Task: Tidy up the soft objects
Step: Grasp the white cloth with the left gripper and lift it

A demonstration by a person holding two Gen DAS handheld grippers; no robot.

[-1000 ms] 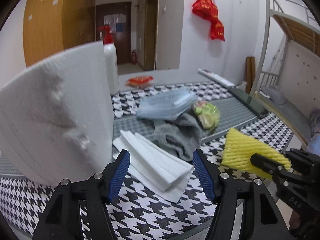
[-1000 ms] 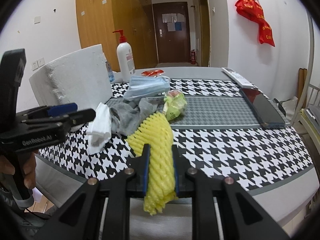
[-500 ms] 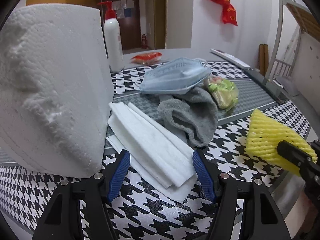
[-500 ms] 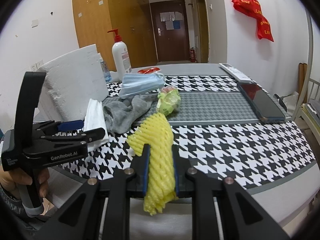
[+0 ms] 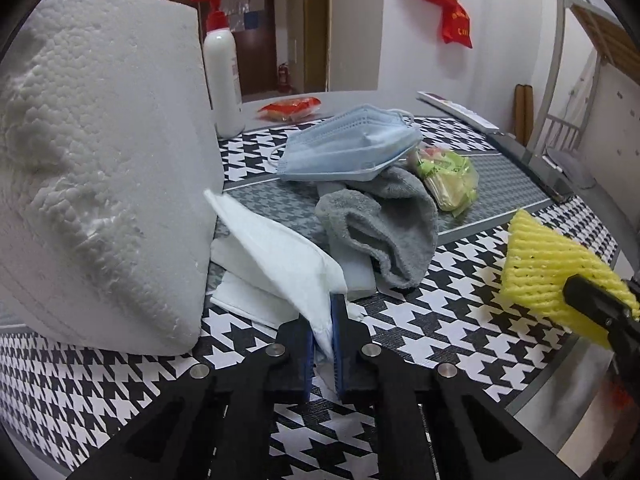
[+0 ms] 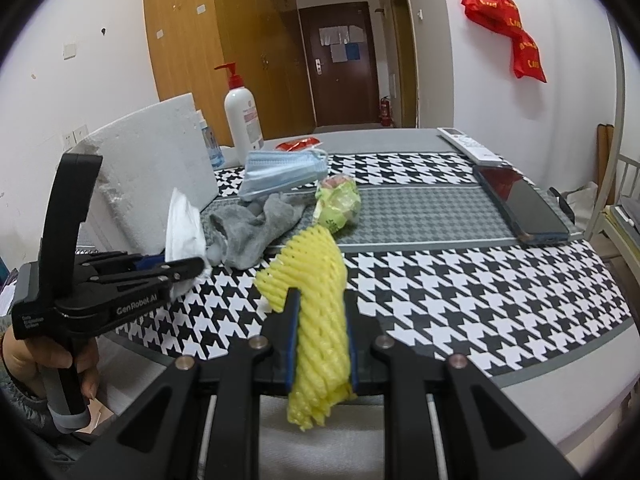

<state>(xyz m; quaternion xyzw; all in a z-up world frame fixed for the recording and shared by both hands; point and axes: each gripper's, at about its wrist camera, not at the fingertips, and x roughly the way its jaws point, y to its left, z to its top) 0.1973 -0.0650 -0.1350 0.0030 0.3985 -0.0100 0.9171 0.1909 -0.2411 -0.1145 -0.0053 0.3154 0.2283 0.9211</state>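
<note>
My left gripper [image 5: 323, 326] is shut on a folded white tissue [image 5: 280, 256], pinching its near edge and lifting it off the houndstooth table; it also shows in the right wrist view [image 6: 182, 232]. My right gripper [image 6: 320, 320] is shut on a yellow foam fruit net [image 6: 316, 280], held above the table's front edge; the net also shows in the left wrist view [image 5: 552, 276]. A grey sock [image 5: 384, 232], a blue face mask [image 5: 348, 144] and a green plastic bag [image 5: 448, 176] lie in a pile behind the tissue.
A big white foam block [image 5: 100, 168] stands at the left, touching the tissue. A pump bottle [image 5: 222, 76] and a red packet [image 5: 290, 106] are behind. A phone [image 6: 520, 204] and a remote [image 6: 468, 146] lie at the right of the table [image 6: 460, 280].
My left gripper has moved forward and closed on the white tissue, raising its near edge. My right gripper keeps holding the yellow net, almost unmoved.
</note>
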